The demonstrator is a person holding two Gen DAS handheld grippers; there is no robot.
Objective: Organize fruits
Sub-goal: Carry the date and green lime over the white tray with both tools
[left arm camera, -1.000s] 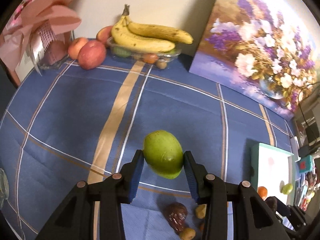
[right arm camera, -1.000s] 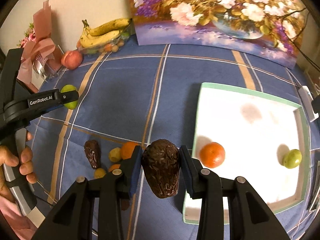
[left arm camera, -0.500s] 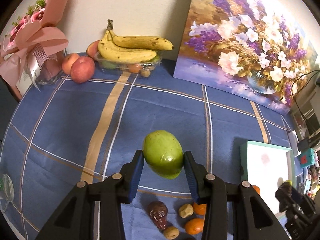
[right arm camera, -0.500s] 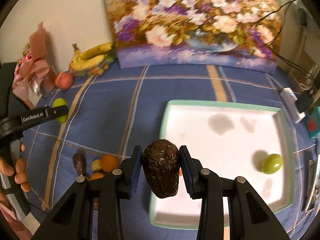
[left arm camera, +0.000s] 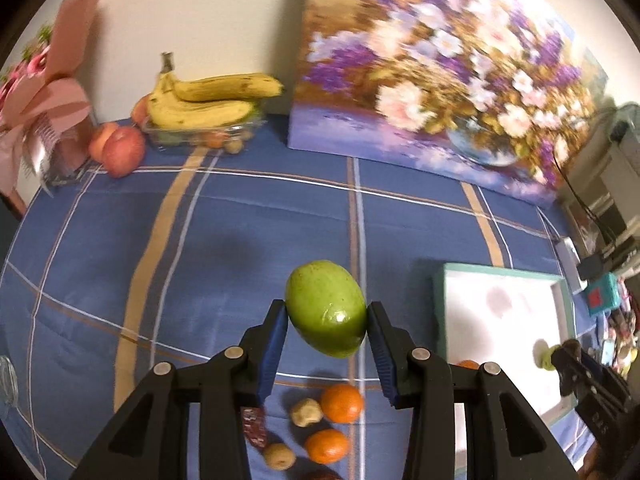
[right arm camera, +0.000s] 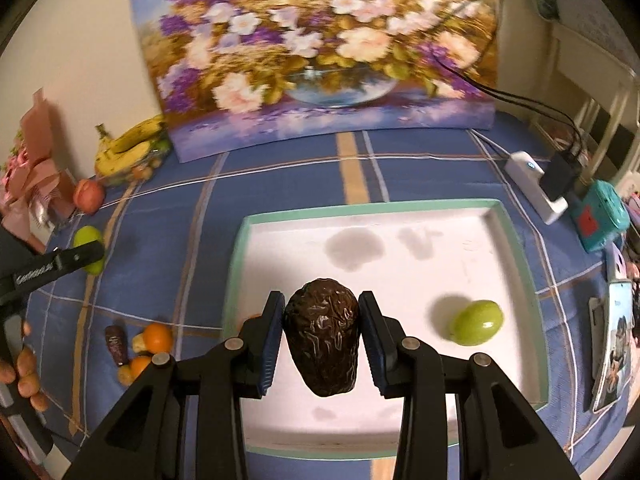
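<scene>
Fruit in both grippers: a green fruit (left arm camera: 326, 307) pinched in the left gripper (left arm camera: 327, 350), a wrinkled brown date (right arm camera: 322, 342) pinched in the right gripper (right arm camera: 321, 346).

The date hangs over the white tray (right arm camera: 516, 240), whose floor holds one small green fruit (right arm camera: 476, 322), with an orange one half hidden at the near left edge behind the gripper. The left gripper's green fruit hovers over the blue checked cloth (left arm camera: 240, 232), left of the tray. Below it lies a loose cluster: two oranges (left arm camera: 341, 403), two small tan fruits (left arm camera: 306, 412) and another date (left arm camera: 254, 432). By the wall a clear box (left arm camera: 200, 136) carries a bunch of bananas (left arm camera: 212, 100) over small fruits; two apples (left arm camera: 122, 151) lie beside it, next to a flower painting (left arm camera: 440, 72).
</scene>
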